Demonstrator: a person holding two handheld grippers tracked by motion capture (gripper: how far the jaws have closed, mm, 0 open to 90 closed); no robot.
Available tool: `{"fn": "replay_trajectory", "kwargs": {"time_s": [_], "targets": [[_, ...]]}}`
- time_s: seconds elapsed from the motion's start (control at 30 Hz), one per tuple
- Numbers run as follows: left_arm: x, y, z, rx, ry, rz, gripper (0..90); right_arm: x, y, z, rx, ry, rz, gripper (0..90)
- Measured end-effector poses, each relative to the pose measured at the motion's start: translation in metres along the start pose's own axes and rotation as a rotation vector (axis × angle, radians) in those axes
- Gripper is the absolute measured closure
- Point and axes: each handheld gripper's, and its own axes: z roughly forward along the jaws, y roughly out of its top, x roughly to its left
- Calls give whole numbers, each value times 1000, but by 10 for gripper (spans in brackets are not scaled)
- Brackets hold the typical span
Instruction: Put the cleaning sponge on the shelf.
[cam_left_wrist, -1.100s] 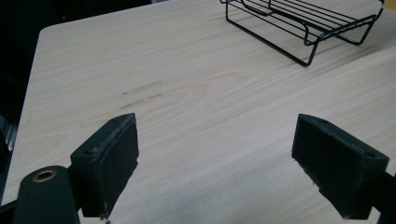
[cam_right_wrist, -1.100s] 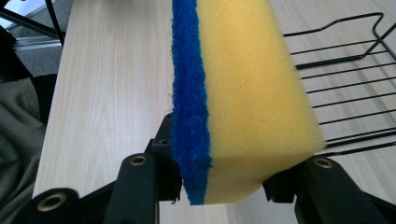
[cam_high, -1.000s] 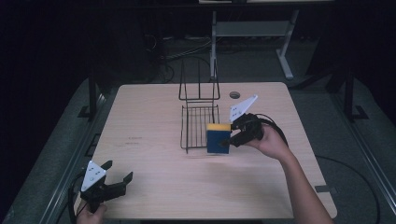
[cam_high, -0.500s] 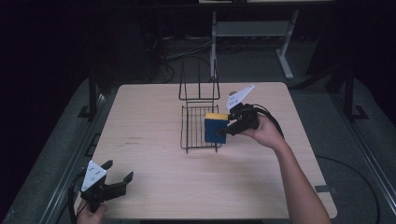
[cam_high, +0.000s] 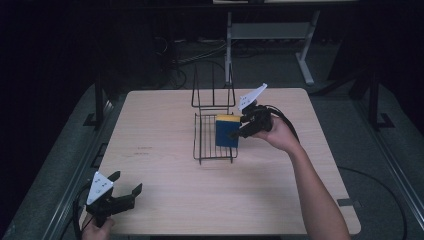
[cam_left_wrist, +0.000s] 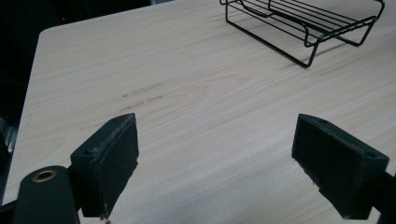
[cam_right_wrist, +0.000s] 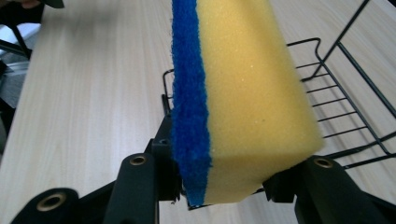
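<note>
Sponge (cam_right_wrist: 243, 102) — blue-and-yellow, unlabelled

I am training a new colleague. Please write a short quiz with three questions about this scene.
1. True or false: the right gripper holds a sponge.
2. The left gripper stands: A) open, B) shut on the rack, C) shut on a cup.
3. Which two colours does the sponge have?

Key: 1 true. 2 A. 3 yellow and blue.
</note>
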Motion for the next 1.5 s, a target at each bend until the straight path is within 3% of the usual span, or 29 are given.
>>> {"fn": "replay_trajectory", "kwargs": {"time_s": [0.17,0.57,0.67,0.77,0.83,0.97,1.27,1.5], "targets": [[0,0,1,0,-3,-1,141,-6,5,0,4,-1,-20,555],[-1,1,0,-6,-3,4,141,-26,11,9,8,-7,38,558],[-2,1,0,-6,-8,9,141,-32,9,12,-15,-5,53,558],[-1,1,0,-7,-6,6,141,-35,6,17,13,-9,66,557],[0,1,0,-4,-3,5,141,-38,5,23,2,-2,77,556],[-1,2,-1,-10,-5,10,141,-40,4,33,29,1,70,556],[-1,1,-1,-12,-3,7,141,-43,1,42,44,-51,66,558],[-1,1,-1,-5,-3,6,141,-47,-4,46,32,-35,58,556]]}}
